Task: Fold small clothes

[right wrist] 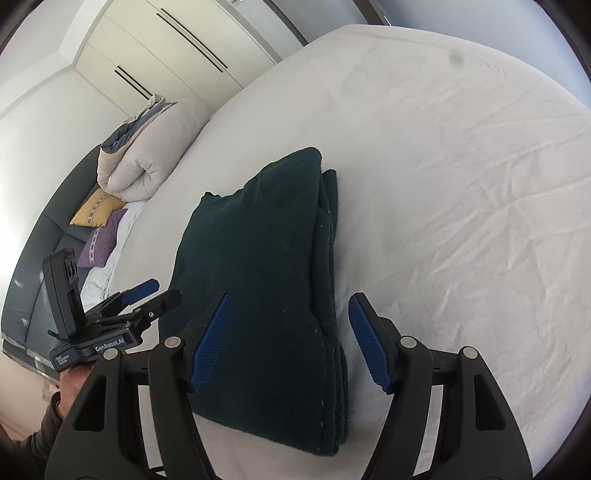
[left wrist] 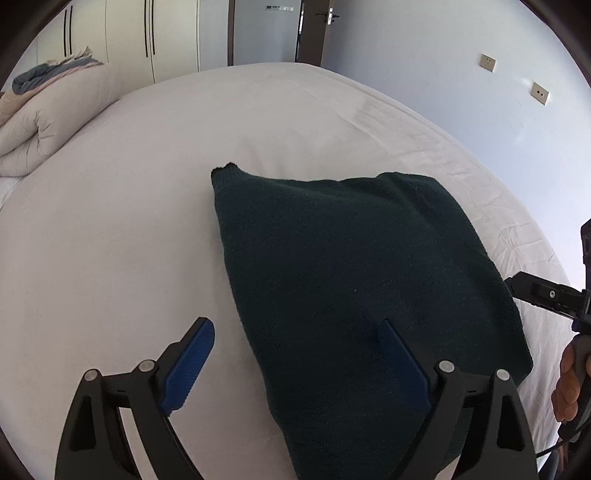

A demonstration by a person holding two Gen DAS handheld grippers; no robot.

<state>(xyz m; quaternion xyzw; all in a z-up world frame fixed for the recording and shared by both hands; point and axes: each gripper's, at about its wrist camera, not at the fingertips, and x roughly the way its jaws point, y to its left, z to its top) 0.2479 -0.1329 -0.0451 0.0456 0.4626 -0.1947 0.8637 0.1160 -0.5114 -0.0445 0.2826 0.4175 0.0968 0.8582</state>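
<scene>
A dark green knitted garment (left wrist: 351, 266) lies folded into a thick rectangle on the white bed sheet (left wrist: 110, 229). My left gripper (left wrist: 295, 350) is open and empty, hovering over the garment's near left edge. In the right wrist view the same garment (right wrist: 266, 280) shows stacked layers along its right side. My right gripper (right wrist: 288, 339) is open and empty, its jaws either side of the garment's near right edge. The left gripper (right wrist: 147, 291) shows at the garment's left, and the right gripper's body (left wrist: 546, 295) shows at the right edge of the left wrist view.
A rolled beige duvet (left wrist: 40, 122) lies at the bed's far left, also in the right wrist view (right wrist: 147, 158). Yellow and purple cushions (right wrist: 98, 229) rest by a dark headboard (right wrist: 33, 266). Wardrobes (left wrist: 147, 37), a door (left wrist: 314, 29) and a blue wall (left wrist: 461, 92) stand beyond the bed.
</scene>
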